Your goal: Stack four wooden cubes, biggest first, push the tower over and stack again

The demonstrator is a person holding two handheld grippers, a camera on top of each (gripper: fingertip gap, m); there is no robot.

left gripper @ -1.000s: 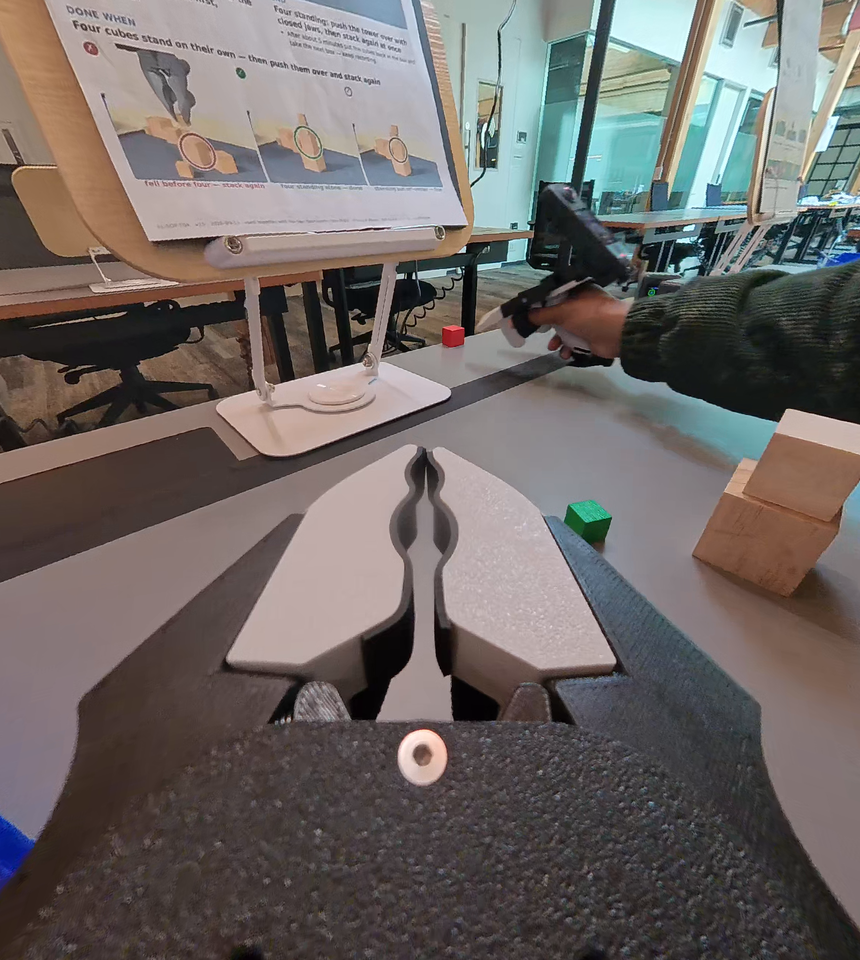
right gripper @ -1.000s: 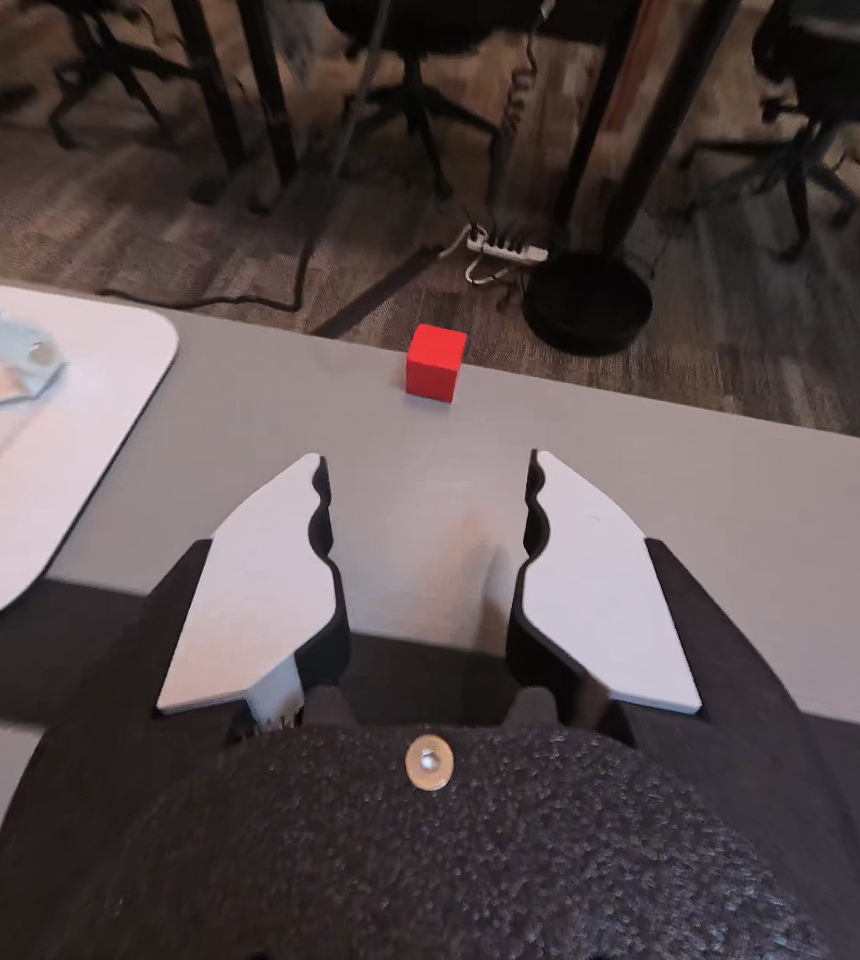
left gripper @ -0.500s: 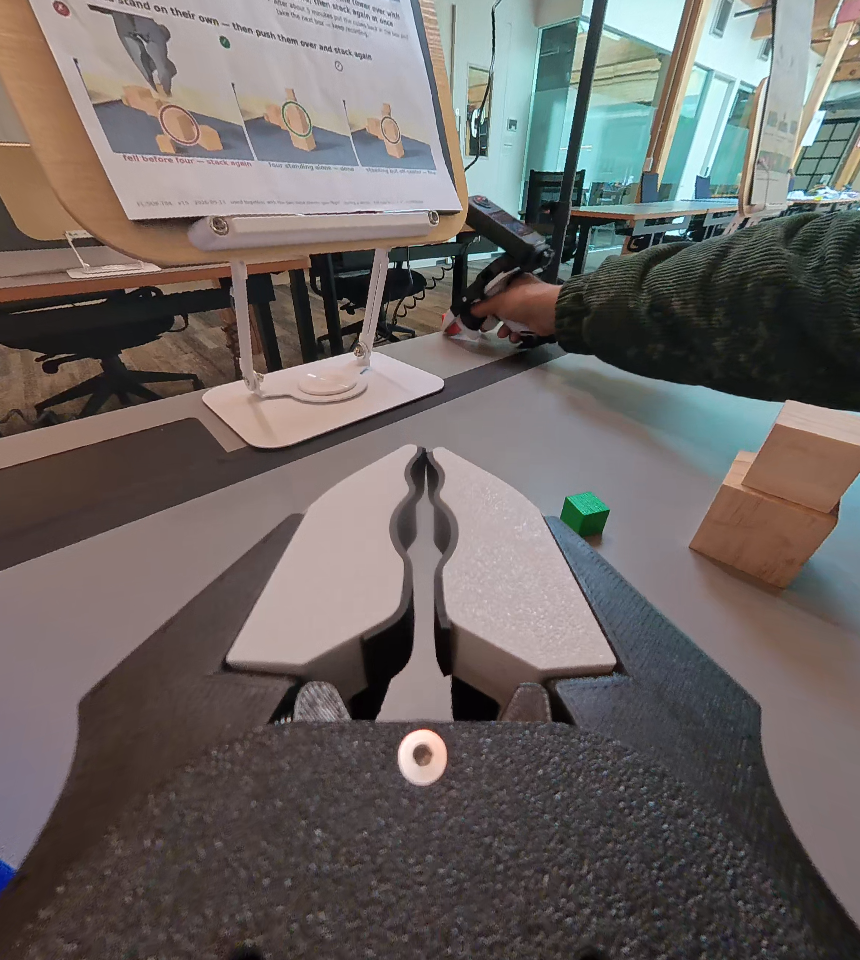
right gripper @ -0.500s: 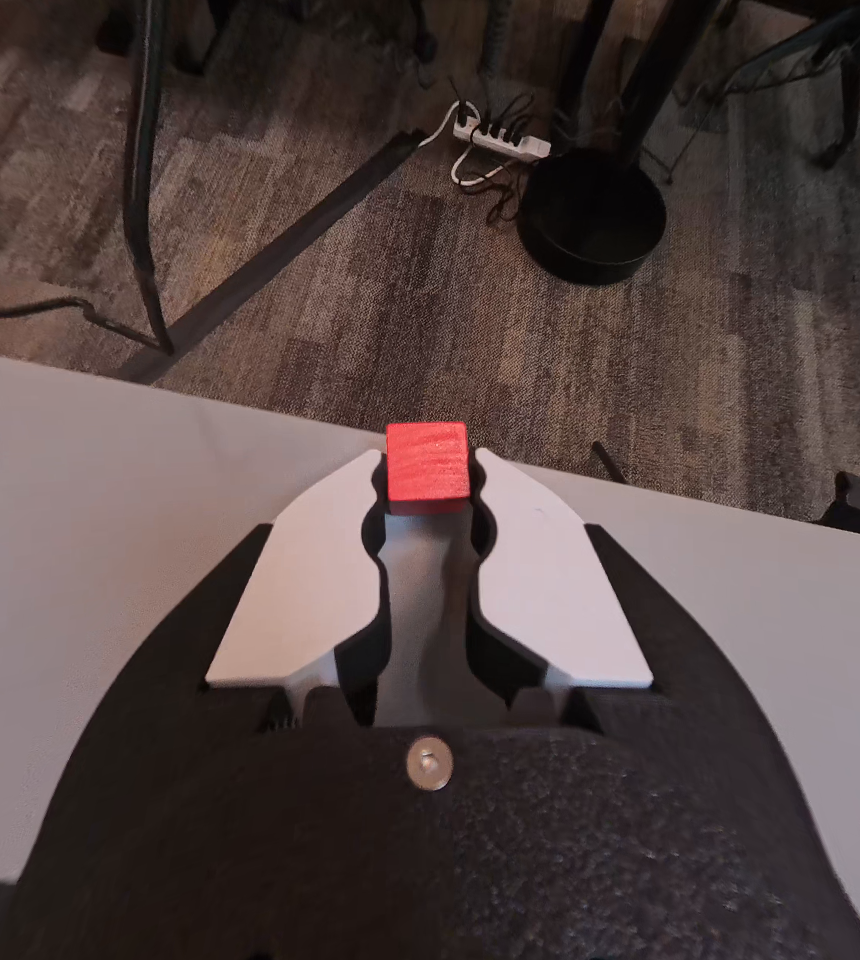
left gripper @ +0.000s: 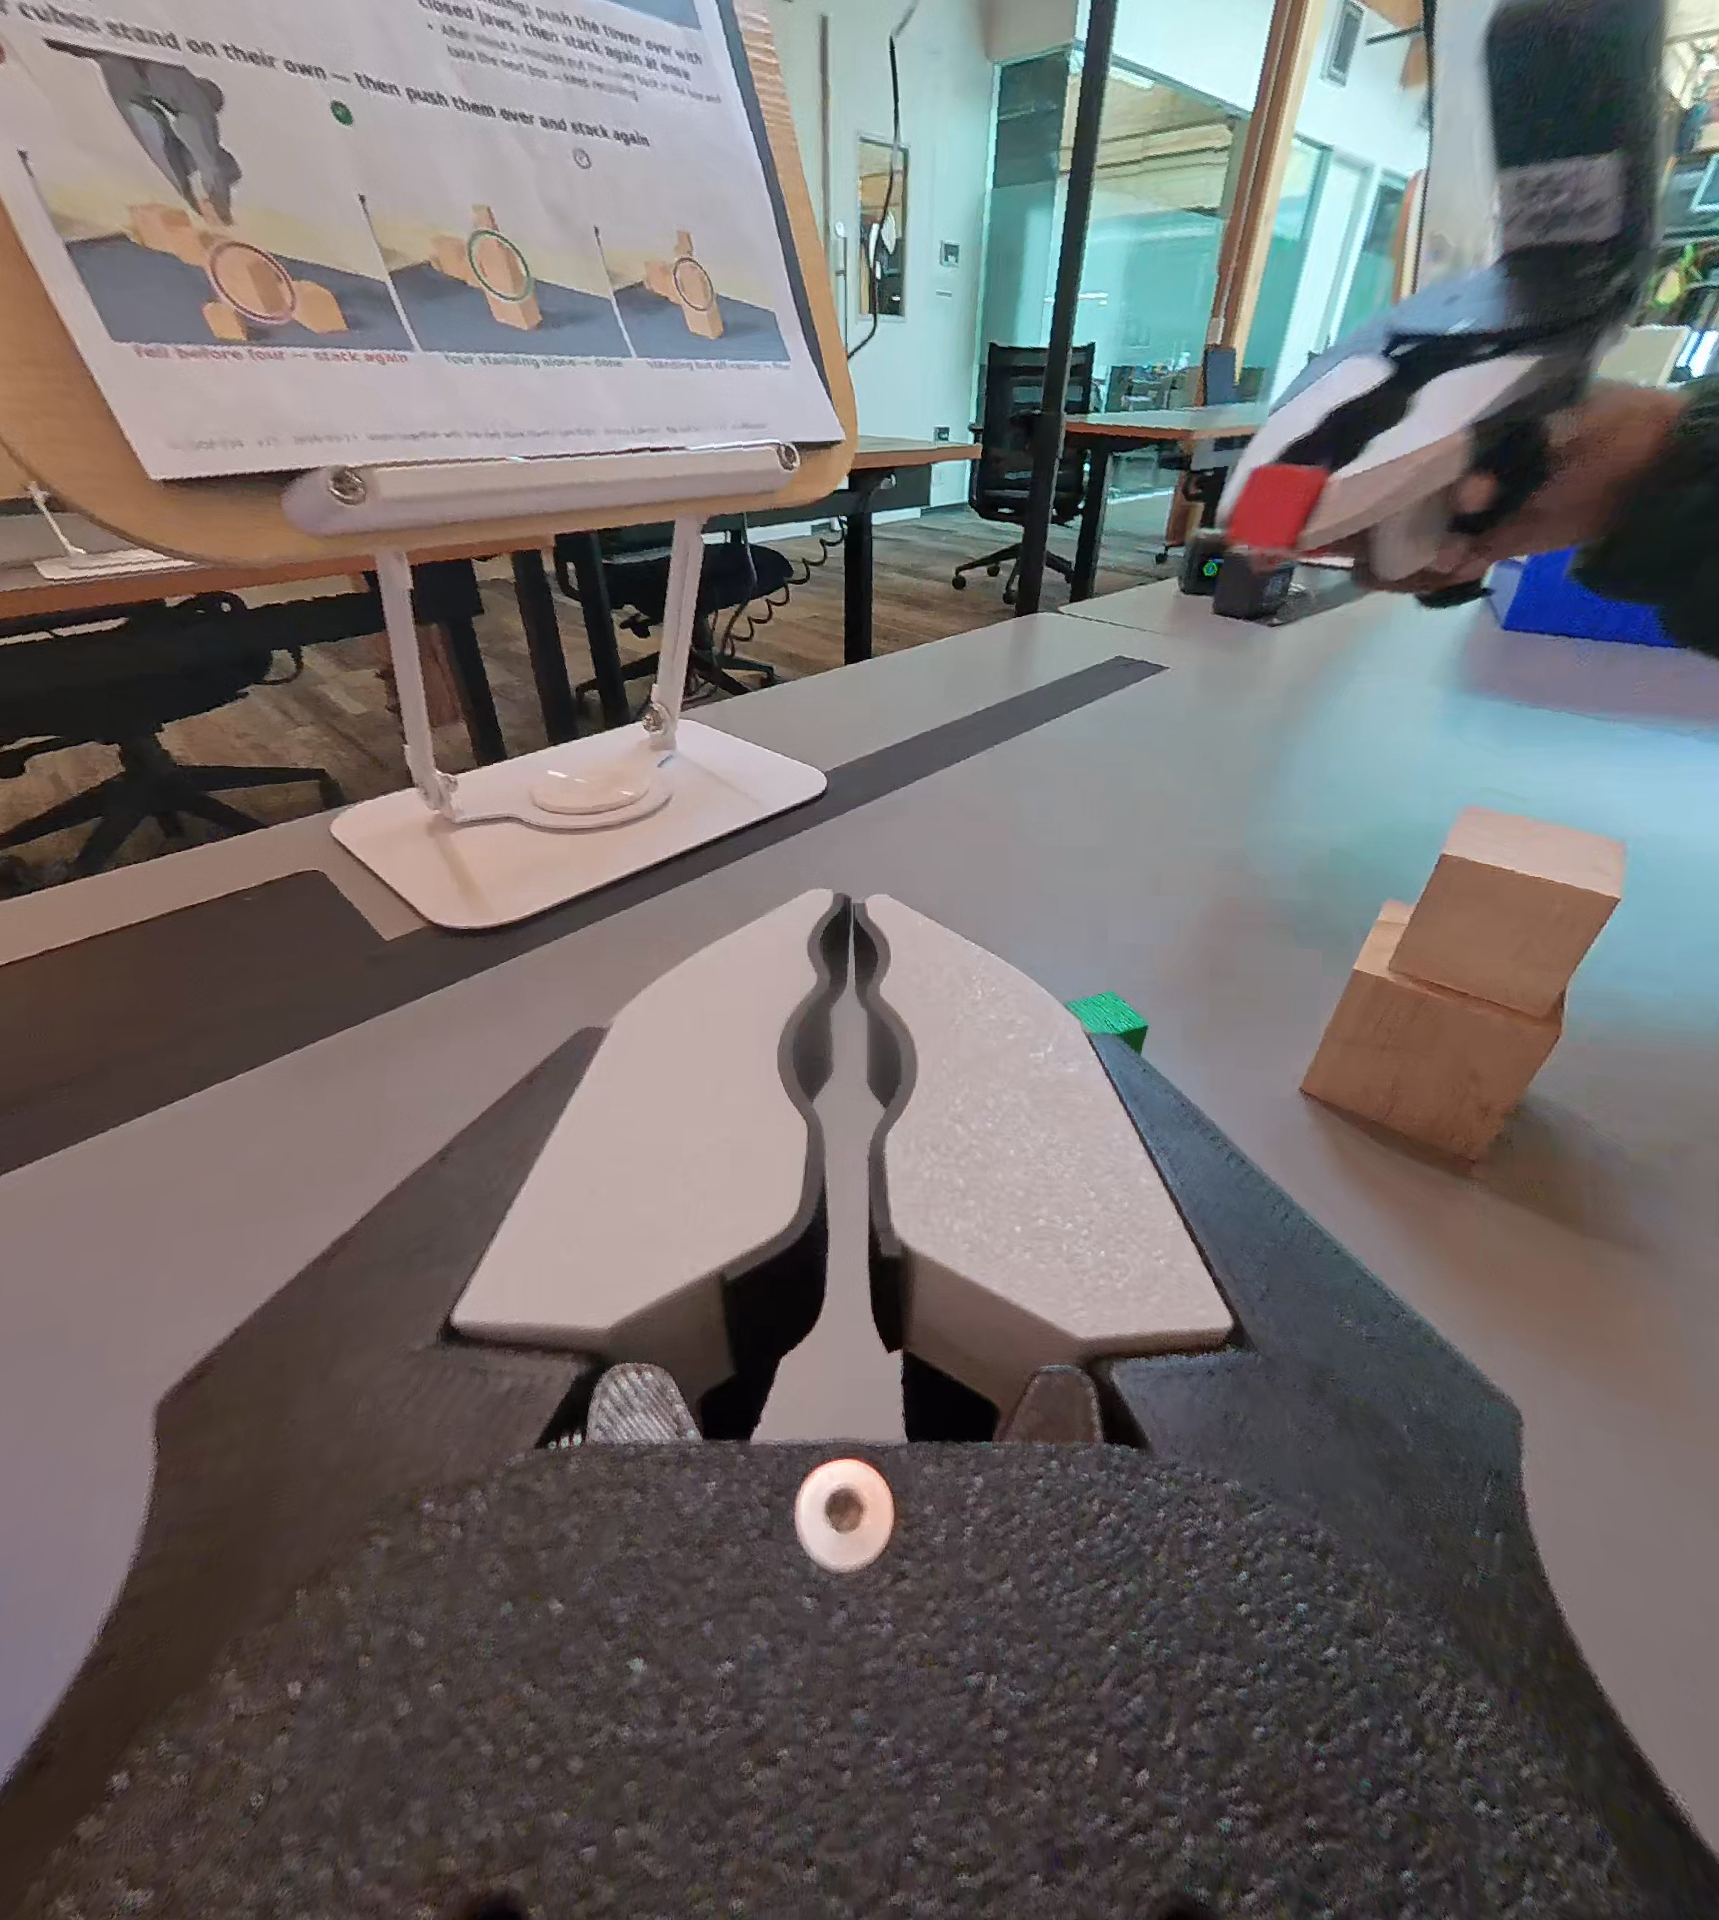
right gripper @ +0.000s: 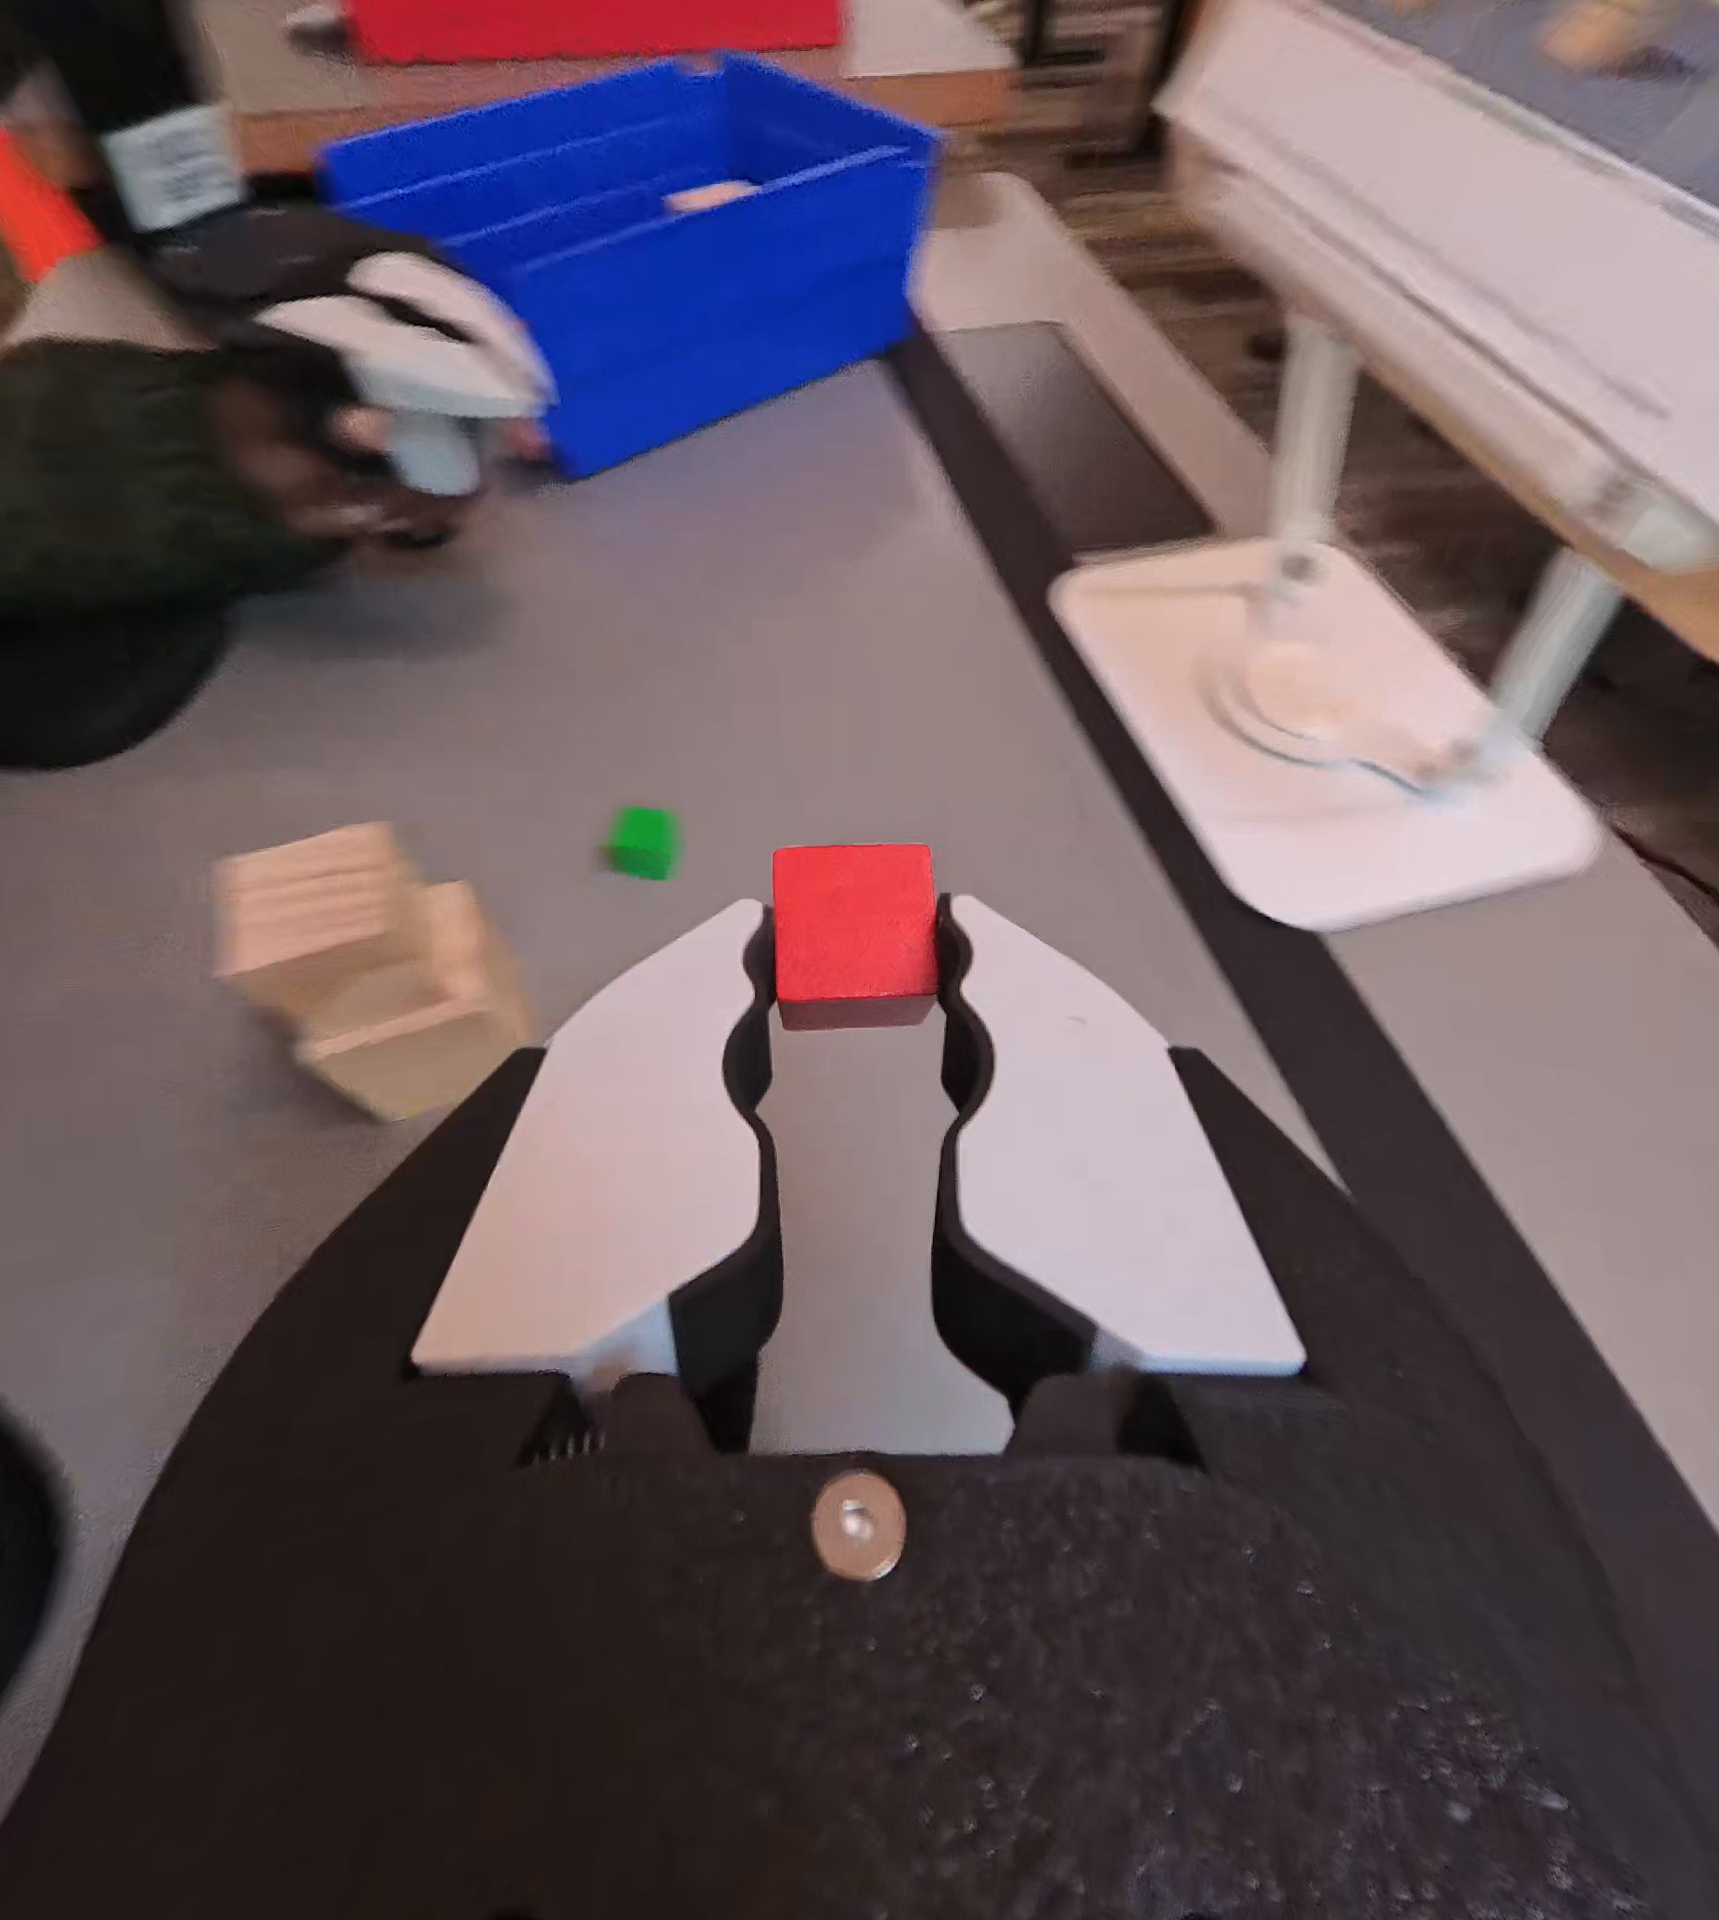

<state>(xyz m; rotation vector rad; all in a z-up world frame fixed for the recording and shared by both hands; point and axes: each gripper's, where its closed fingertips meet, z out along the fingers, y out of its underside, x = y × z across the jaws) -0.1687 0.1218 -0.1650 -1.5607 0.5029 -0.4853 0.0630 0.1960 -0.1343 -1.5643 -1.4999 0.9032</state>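
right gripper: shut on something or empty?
Shut on the red cube: the right gripper has both fingertips against its sides, and it's held above the table.

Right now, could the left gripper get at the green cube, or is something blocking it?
Probably yes. The green cube lies on the bare table just ahead-right of the left gripper, with nothing between. The wooden blocks stand off to the side. Its fingers are shut, so it would need to open.
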